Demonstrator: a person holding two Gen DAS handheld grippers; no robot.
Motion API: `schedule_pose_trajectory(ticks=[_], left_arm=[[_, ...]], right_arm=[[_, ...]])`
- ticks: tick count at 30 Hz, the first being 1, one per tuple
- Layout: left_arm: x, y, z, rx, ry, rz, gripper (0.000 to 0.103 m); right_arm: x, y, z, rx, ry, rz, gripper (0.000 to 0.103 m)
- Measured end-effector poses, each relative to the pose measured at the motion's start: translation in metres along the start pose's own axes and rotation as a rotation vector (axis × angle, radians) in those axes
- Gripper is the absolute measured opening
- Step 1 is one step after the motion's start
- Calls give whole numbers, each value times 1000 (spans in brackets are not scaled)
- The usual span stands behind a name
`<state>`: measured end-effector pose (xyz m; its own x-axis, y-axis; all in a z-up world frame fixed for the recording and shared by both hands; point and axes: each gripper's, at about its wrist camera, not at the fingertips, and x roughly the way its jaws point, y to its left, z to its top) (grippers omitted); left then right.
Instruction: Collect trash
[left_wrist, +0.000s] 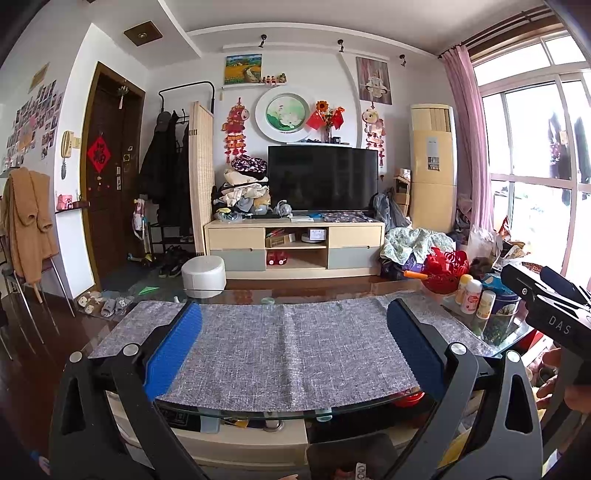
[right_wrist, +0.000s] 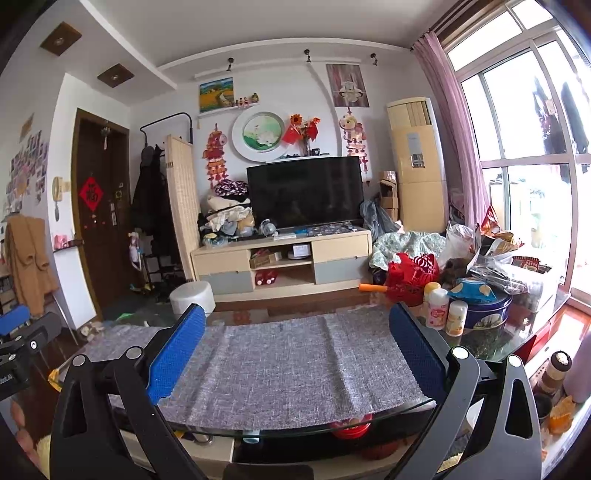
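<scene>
Both tools are held level in front of the near edge of the glass surface (left_wrist: 258, 413), which is covered by a grey woven cloth mat (left_wrist: 288, 343). The left tool (left_wrist: 293, 332) is seen with its blue-padded fingers spread wide and nothing between them; the right tool (right_wrist: 297, 332) is likewise wide apart and empty. This posture is judged to be a ready position, since no trash is approached yet.

The middle of the mat is bare. The likely trash is gathered at the right end of the surface: a heap of crumpled plastic bags and snack wrappers (right_wrist: 495, 251) is piled near the far right corner, just behind a round blue metal tin (right_wrist: 484, 310). Beside the tin, small white bottles (right_wrist: 437, 308) are standing upright, and a red openwork basket (right_wrist: 413, 275) is placed behind them. These seem to be kept things, not waste.

No bin is visible, so where the trash should go cannot be told.
</scene>
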<state>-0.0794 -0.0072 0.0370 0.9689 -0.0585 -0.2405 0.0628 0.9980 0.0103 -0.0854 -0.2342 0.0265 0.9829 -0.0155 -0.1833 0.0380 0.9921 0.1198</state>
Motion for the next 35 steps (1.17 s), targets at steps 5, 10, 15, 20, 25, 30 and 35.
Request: schedule_pose_trajectory(ticks=[5,10,15,20,25,30,35], left_arm=[[0,1,0,1,1,-1,95],[2,-7,3,1,12,16,95],[7,-9,3,-46,44,-17,95],[13,-10,-2,-76,69,-30,95],[12,-6,-4,-97,58,-37,95],[13,-8,-5,-93,78,-25,95],[13,-8,-4,-77,88,13,95]], right_arm=[[0,0,0,0,0,0,100],[0,0,0,-1,3,1,100],[3,0,0,-3,12,2,100],[9,1,-2,-8,36,-9,100],[14,0,-4,-7,62,-25,100],[16,0,-5,-7,71,-32,100],[15,-1,-5,-8,75,-28,100]])
